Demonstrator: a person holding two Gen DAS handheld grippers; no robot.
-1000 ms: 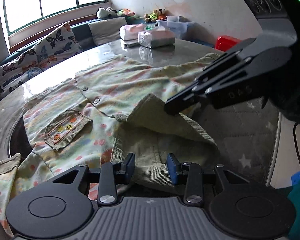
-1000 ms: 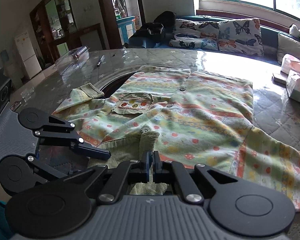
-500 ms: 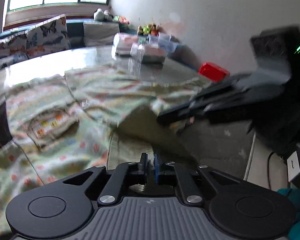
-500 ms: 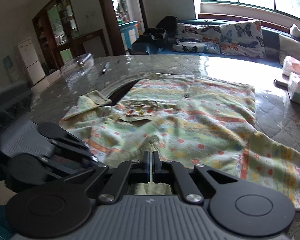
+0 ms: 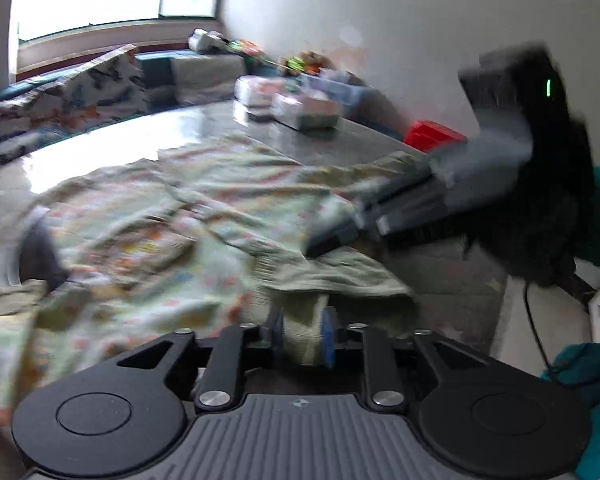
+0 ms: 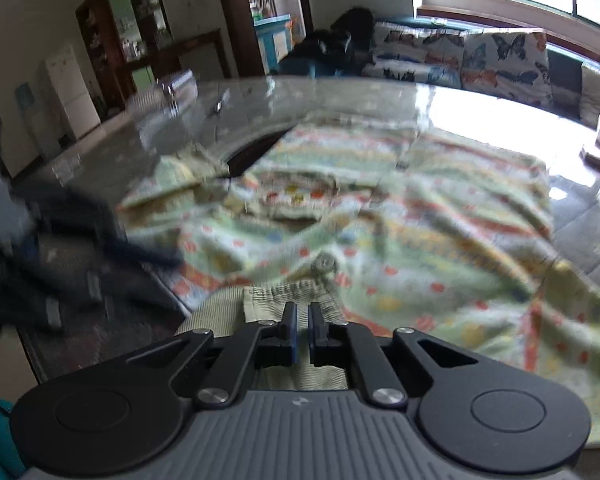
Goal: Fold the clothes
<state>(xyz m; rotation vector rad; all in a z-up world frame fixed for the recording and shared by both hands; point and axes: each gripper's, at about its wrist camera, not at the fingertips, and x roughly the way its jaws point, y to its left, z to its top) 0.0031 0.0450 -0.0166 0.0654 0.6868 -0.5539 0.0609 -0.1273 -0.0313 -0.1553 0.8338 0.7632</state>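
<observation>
A pale green shirt with coloured dots and stripes [image 6: 400, 232] lies spread on the round grey table [image 6: 188, 160]. Its green ribbed collar [image 6: 292, 296] is lifted at the near edge. My right gripper [image 6: 300, 334] is shut on the collar. My left gripper [image 5: 302, 334] is shut on a bunched fold of the collar [image 5: 304, 320], lifted off the table. The shirt [image 5: 204, 216] and the right gripper's body [image 5: 420, 200] show blurred in the left wrist view. A chest pocket [image 6: 296, 196] lies near the shirt's middle.
Tissue packs [image 5: 304, 114] and a red box [image 5: 434, 134] stand at the table's far side. A butterfly-print sofa [image 6: 480, 60] runs under the window. The table has a dark round gap [image 6: 252, 150] beside the shirt's sleeve.
My left gripper closed on the collar from open a second ago. Both grippers have since lifted the collar and are moving; the shirt has rumpled and both views are blurred.
</observation>
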